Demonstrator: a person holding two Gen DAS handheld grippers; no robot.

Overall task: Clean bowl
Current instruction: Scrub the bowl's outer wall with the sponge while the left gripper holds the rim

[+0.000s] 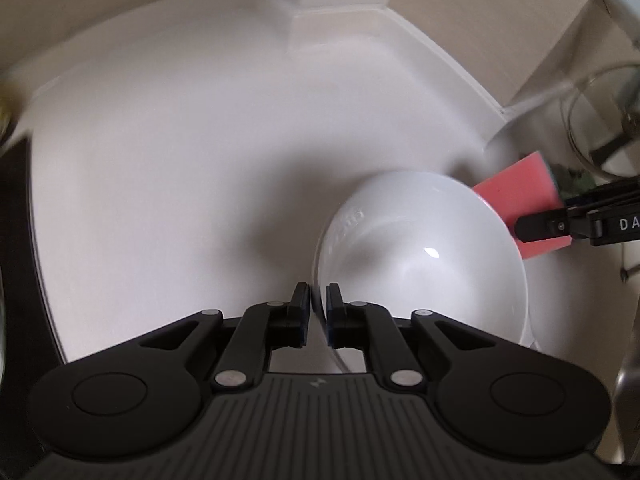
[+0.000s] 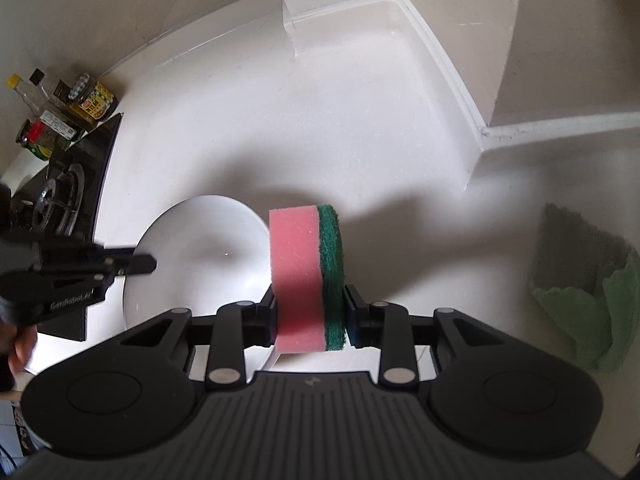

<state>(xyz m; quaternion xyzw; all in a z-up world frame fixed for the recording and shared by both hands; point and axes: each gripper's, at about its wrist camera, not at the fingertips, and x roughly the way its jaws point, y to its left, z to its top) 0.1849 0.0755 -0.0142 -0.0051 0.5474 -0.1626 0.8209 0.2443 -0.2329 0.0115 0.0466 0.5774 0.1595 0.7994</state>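
The left gripper (image 1: pixel 319 312) reaches forward low over the white counter (image 1: pixel 160 152), its two fingers pressed onto the near rim of the white bowl (image 1: pixel 424 256), one pad outside and one inside the wall. The bowl is tipped so that its hollow faces up and toward the right, and it sits just off the middle of the counter, near the corner where the walls step in. In the right wrist view the same gripper (image 2: pixel 148 265) comes in from the left edge, held about level, with its tip on the bowl's (image 2: pixel 200 252) far left rim; a bit of the hand (image 2: pixel 20 350) behind it shows blurred at the frame's edge. The right gripper (image 2: pixel 310 312) points forward along the counter (image 2: pixel 360 120) and pinches a sponge (image 2: pixel 304 276) between its pads, pink foam to the left and green scrub layer to the right, the sponge standing on end above the fingers. The sponge sits just beside the bowl's right rim; whether it touches cannot be told. From the left wrist view the right gripper (image 1: pixel 532 230) enters from the right edge, holding the sponge (image 1: pixel 520 204) against or just behind the bowl's far rim. A green cloth (image 2: pixel 588 300) lies crumpled to the right, bottles (image 2: pixel 68 108) stand at the far left by a stove (image 2: pixel 60 204), and a glass jug (image 1: pixel 600 128) is at the right.
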